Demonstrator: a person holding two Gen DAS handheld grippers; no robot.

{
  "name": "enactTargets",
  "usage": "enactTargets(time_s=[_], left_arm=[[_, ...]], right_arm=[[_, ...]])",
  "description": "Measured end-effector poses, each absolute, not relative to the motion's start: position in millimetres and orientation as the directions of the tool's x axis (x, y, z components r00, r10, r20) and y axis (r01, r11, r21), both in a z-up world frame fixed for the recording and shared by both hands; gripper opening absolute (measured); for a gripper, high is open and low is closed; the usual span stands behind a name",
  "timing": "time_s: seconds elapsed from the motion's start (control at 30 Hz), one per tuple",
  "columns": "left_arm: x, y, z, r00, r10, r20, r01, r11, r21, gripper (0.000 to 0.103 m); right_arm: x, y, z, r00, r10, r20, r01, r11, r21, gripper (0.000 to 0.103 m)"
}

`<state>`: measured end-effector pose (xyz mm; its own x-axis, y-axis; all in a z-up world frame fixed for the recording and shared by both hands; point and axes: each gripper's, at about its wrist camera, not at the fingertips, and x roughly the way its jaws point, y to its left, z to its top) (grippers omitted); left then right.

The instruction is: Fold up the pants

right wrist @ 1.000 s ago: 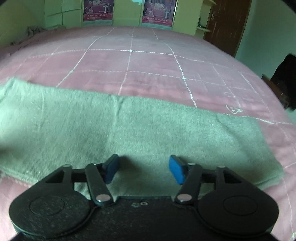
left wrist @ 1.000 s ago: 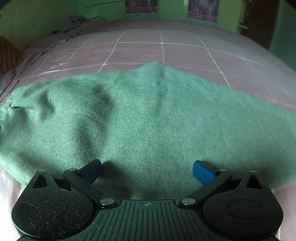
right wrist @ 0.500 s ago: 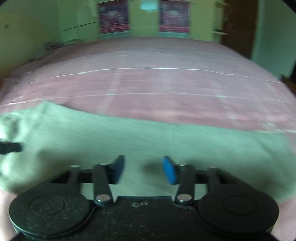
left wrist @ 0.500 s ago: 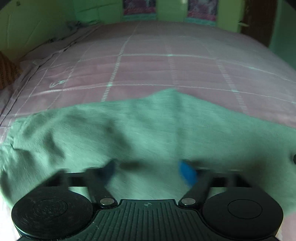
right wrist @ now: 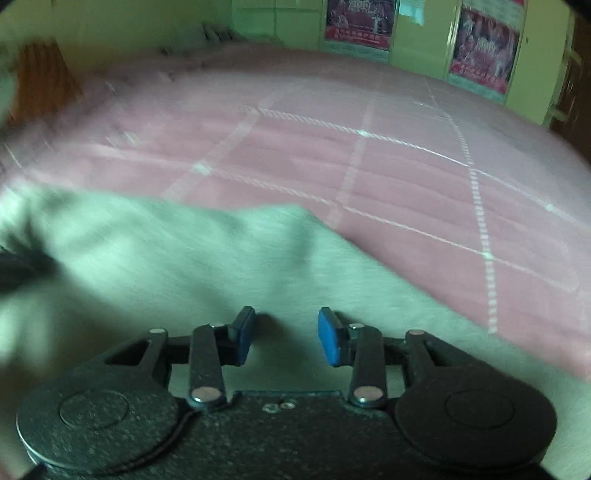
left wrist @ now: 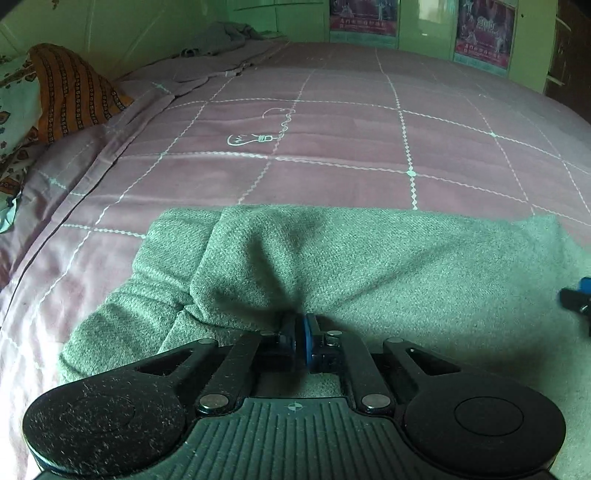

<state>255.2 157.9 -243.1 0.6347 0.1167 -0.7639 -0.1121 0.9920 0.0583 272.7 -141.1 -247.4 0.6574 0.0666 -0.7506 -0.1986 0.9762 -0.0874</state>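
The green pants point(left wrist: 406, 273) lie across the near part of a pink quilted bed point(left wrist: 332, 147). My left gripper point(left wrist: 300, 334) is shut on the pants' near edge, and the cloth bunches into a raised fold above the blue pads. In the right wrist view the pants point(right wrist: 166, 266) are blurred by motion. My right gripper point(right wrist: 286, 334) is open just above the cloth, with nothing between its blue pads. The right gripper's tip shows at the right edge of the left wrist view point(left wrist: 576, 299).
An orange patterned pillow point(left wrist: 70, 92) and a rumpled grey cloth point(left wrist: 225, 37) lie at the bed's far left. Green cabinet doors with posters point(left wrist: 480, 33) stand behind the bed. A dark door point(left wrist: 569, 59) is at the far right.
My left gripper went from wide open to shut on the pants' edge and swung left. My right gripper narrowed but stayed open and moved left over the cloth.
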Motion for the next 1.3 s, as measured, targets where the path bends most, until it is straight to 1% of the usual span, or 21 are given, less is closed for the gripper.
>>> enactTargets(time_s=[0.1, 0.17, 0.23, 0.27, 0.3, 0.37, 0.4, 0.43, 0.47, 0.53, 0.63, 0.67, 0.7, 0.77, 0.8, 0.83, 0.9, 0.97, 1.1, 1.2, 1.3], left_arm=[[255, 149, -239, 0.628, 0.152, -0.763, -0.122, 0.988, 0.097, 0.008], [249, 138, -231, 0.626, 0.166, -0.762, -0.119, 0.986, 0.117, 0.008], [236, 124, -224, 0.638, 0.132, -0.758, -0.094, 0.991, 0.094, 0.009], [227, 116, -220, 0.644, 0.114, -0.756, -0.085, 0.993, 0.077, 0.009], [217, 108, -218, 0.649, 0.091, -0.755, -0.071, 0.996, 0.059, 0.009], [197, 89, -223, 0.650, 0.066, -0.757, -0.036, 0.998, 0.057, 0.009], [188, 81, -230, 0.647, 0.087, -0.758, -0.033, 0.996, 0.086, 0.010], [180, 77, -234, 0.654, 0.113, -0.748, -0.039, 0.993, 0.115, 0.010], [174, 75, -233, 0.658, 0.134, -0.741, -0.053, 0.990, 0.131, 0.010], [169, 72, -225, 0.644, 0.151, -0.750, -0.071, 0.988, 0.138, 0.010], [151, 48, -206, 0.671, 0.086, -0.737, -0.009, 0.994, 0.108, 0.010], [147, 36, -202, 0.677, 0.064, -0.733, 0.015, 0.995, 0.101, 0.010], [144, 21, -200, 0.675, 0.031, -0.737, 0.044, 0.996, 0.082, 0.010], [141, -6, -202, 0.656, -0.017, -0.755, 0.084, 0.995, 0.051, 0.010], [139, -21, -203, 0.646, -0.034, -0.763, 0.102, 0.994, 0.041, 0.010], [137, -35, -204, 0.637, -0.051, -0.769, 0.119, 0.992, 0.033, 0.010], [133, -61, -203, 0.628, -0.085, -0.773, 0.153, 0.988, 0.015, 0.010], [131, -89, -199, 0.628, -0.119, -0.769, 0.194, 0.981, 0.007, 0.010], [136, -138, -195, 0.604, -0.186, -0.775, 0.243, 0.969, -0.044, 0.010], [139, -169, -198, 0.583, -0.206, -0.786, 0.279, 0.959, -0.044, 0.010], [144, -182, -207, 0.572, -0.182, -0.800, 0.284, 0.959, -0.015, 0.010]], right_arm=[[273, -173, -247, 0.663, 0.035, -0.748, -0.159, 0.983, -0.094, 0.034], [267, -192, -242, 0.656, -0.042, -0.753, -0.105, 0.984, -0.146, 0.034], [251, -210, -231, 0.654, -0.042, -0.756, -0.087, 0.988, -0.130, 0.033], [240, -216, -225, 0.673, -0.039, -0.739, -0.090, 0.987, -0.134, 0.037], [227, -223, -222, 0.686, -0.042, -0.727, -0.087, 0.986, -0.139, 0.037], [206, -242, -228, 0.665, -0.039, -0.746, -0.085, 0.988, -0.127, 0.037], [196, -251, -239, 0.646, -0.070, -0.760, -0.089, 0.982, -0.166, 0.037], [187, -260, -245, 0.652, -0.086, -0.754, -0.093, 0.977, -0.192, 0.042], [176, -274, -246, 0.665, -0.092, -0.742, -0.086, 0.976, -0.199, 0.047], [165, -302, -240, 0.652, -0.131, -0.746, -0.021, 0.981, -0.190, 0.050], [141, -343, -221, 0.652, -0.158, -0.742, 0.076, 0.987, -0.143, 0.045], [131, -351, -216, 0.664, -0.154, -0.732, 0.087, 0.988, -0.129, 0.045], [120, -358, -214, 0.670, -0.158, -0.725, 0.086, 0.987, -0.136, 0.046], [105, -374, -226, 0.633, -0.189, -0.750, 0.070, 0.980, -0.188, 0.045], [99, -384, -231, 0.618, -0.202, -0.759, 0.074, 0.977, -0.199, 0.047], [90, -399, -231, 0.622, -0.204, -0.756, 0.098, 0.978, -0.183, 0.048], [78, -422, -221, 0.614, -0.229, -0.755, 0.167, 0.973, -0.159, 0.047], [61, -446, -208, 0.620, -0.242, -0.746, 0.214, 0.967, -0.136, 0.048], [34, -501, -197, 0.597, -0.251, -0.762, 0.319, 0.946, -0.062, 0.048], [19, -535, -200, 0.567, -0.262, -0.780, 0.401, 0.916, -0.016, 0.048], [8, -560, -206, 0.550, -0.239, -0.800, 0.459, 0.887, 0.051, 0.049]])
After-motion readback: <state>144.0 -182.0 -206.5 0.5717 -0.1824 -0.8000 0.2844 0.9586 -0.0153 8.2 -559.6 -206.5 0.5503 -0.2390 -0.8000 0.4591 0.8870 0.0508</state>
